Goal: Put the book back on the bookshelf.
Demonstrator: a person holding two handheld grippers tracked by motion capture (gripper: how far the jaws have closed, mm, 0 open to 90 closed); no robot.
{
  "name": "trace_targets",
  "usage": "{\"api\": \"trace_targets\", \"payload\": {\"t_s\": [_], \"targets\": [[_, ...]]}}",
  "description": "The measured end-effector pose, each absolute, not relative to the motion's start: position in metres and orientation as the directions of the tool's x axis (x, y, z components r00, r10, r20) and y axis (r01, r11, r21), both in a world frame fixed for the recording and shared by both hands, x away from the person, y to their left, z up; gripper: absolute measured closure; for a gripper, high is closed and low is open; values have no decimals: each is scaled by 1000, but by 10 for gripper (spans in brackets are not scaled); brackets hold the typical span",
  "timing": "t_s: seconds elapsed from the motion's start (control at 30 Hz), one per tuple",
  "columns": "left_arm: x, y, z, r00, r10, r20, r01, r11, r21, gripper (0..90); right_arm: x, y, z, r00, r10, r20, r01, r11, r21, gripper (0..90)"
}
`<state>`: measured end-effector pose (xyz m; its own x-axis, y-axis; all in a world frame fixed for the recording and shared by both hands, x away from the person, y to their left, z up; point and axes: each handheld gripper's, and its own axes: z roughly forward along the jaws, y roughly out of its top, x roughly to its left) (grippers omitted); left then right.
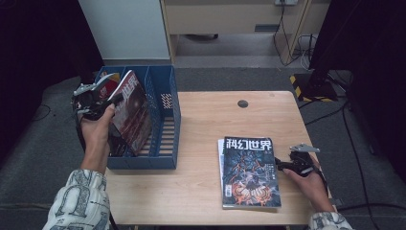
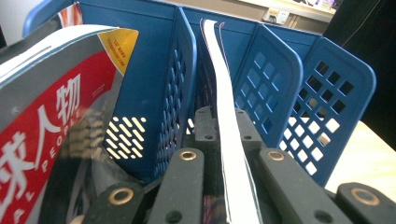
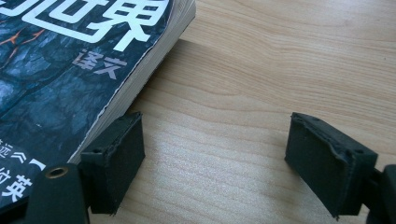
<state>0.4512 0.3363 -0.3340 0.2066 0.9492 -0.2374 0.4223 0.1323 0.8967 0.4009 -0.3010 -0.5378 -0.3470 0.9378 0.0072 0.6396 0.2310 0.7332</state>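
Observation:
A blue file rack [image 1: 168, 115] with several slots stands at the table's left edge. My left gripper [image 1: 106, 102] is shut on the upper edge of a dark red magazine [image 1: 135, 111], which stands tilted in one of the rack's slots. In the left gripper view the magazine's white page edge [image 2: 228, 140] runs up between the closed jaws of that gripper [image 2: 223, 128], with the rack's dividers [image 2: 280, 79] behind. A stack of magazines [image 1: 250, 171] with a dark cover lies flat at the front right. My right gripper [image 3: 215, 149] rests open on the table beside the stack's right edge [image 3: 140, 79].
A second magazine with a red cover [image 2: 51, 121] stands in the rack's leftmost slot, close to my left hand. Bare wooden table [image 1: 201, 158] lies between the rack and the stack. A round cable hole [image 1: 242, 103] sits near the far edge.

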Motion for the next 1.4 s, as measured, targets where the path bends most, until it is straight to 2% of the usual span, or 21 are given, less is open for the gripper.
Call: {"api": "trace_targets", "payload": {"t_s": [0.5, 0.93, 1.03, 1.13, 1.17, 1.23, 1.4], "targets": [[463, 335, -344, 172, 953, -248, 413, 159, 897, 835, 401, -301, -538, -347, 938, 9, 641, 230, 733, 195], [462, 337, -344, 185, 947, -261, 439, 158, 885, 819, 401, -301, -538, -347, 938, 9, 641, 230, 732, 195], [462, 336, -344, 192, 949, -252, 440, 146, 886, 762, 401, -301, -538, -347, 938, 8, 641, 231, 732, 195], [461, 328, -341, 215, 967, -135, 446, 26, 895, 709, 401, -301, -538, -347, 938, 8, 641, 231, 732, 195], [460, 327, -341, 214, 969, -126, 445, 18, 895, 675, 401, -301, -538, -347, 938, 8, 641, 231, 732, 194], [459, 327, -341, 211, 966, -147, 448, 38, 893, 626, 401, -301, -538, -347, 938, 8, 641, 231, 732, 194], [457, 327, -341, 205, 967, -154, 443, 48, 895, 591, 401, -301, -538, -346, 938, 8, 641, 230, 732, 194]]}}
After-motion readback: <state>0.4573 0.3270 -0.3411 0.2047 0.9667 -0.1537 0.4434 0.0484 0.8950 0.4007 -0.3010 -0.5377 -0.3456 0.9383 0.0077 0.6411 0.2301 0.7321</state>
